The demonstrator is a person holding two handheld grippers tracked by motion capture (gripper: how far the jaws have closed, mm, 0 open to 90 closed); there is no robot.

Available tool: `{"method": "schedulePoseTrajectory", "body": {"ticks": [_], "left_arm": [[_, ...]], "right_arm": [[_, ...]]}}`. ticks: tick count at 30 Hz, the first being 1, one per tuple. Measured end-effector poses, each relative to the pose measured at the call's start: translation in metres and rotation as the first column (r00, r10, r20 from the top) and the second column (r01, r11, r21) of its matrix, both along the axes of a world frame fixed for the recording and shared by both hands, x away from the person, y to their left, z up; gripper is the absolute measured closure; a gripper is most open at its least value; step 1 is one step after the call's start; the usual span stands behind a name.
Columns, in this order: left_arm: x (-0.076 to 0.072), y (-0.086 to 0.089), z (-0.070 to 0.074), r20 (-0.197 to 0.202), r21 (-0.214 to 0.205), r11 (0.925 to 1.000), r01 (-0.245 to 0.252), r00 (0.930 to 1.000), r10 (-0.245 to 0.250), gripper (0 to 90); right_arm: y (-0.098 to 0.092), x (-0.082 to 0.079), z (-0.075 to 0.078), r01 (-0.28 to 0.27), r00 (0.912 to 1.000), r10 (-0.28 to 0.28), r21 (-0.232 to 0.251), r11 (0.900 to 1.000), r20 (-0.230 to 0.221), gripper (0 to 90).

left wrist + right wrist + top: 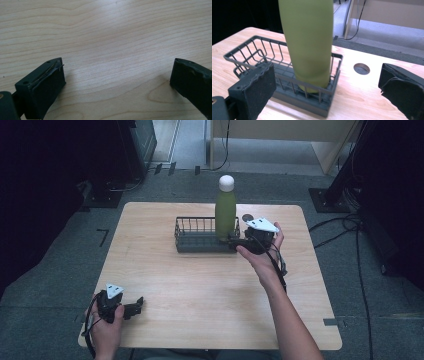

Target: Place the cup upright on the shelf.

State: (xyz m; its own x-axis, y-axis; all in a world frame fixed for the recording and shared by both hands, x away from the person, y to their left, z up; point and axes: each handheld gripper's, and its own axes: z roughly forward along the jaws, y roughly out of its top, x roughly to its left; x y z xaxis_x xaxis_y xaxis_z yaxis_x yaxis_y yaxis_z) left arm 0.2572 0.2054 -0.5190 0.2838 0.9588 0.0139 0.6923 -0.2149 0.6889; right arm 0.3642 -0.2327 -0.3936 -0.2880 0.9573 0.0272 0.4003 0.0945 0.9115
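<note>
High view: we see the green bottle (225,212) upright in the right end of the wire basket (192,238), the right gripper (243,243) wide open beside the basket, the left gripper (136,306) wide open near the table's (200,285) front-left corner. A sideways nudge may topple it. Pale wood; grey carpet, cables.

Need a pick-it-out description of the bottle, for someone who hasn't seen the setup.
Start at the light wooden table, then find the dark wire basket at its far middle. The green bottle stands upright in the basket's right end, next to the open right claw. Its white cap and tall matte green body make it the only coloured thing there.
</note>
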Motion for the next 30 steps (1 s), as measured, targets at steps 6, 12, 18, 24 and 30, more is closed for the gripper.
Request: {"method": "schedulePoseTrajectory", "body": {"ticks": [6, 12, 18, 24, 30], "left_arm": [[0.000, 0.000, 0.000, 0.000, 0.000, 1.0000, 0.000, 1.0000, 0.000, 0.1], [0.000, 0.000, 0.000, 0.000, 0.001, 1.0000, 0.000, 1.0000, 0.000, 0.1], [0.000, 0.000, 0.000, 0.001, -0.001, 1.0000, -0.001, 1.0000, 0.001, 0.1], [0.000, 0.000, 0.000, 0.001, 0.000, 1.0000, 0.000, 1.0000, 0.000, 0.1], [0.000, 0.000, 0.000, 0.000, 0.001, 1.0000, 0.001, 1.0000, -0.001, 0.1]], "right_arm": [[-0.014, -0.012, -0.006, 0.016, 0.9998, -0.016, -0.004, 0.9999, -0.007, 1.0], [-0.029, -0.024, -0.012, 0.032, 0.9994, -0.032, -0.006, 0.9995, -0.014, 1.0], [-0.042, -0.035, -0.022, 0.054, 0.9982, -0.054, -0.014, 0.9985, -0.024, 1.0], [-0.053, -0.043, -0.028, 0.070, 0.9971, -0.070, -0.009, 0.9975, -0.029, 1.0], [-0.066, -0.054, -0.038, 0.090, 0.9948, -0.090, -0.005, 0.9959, -0.048, 1.0]]}}
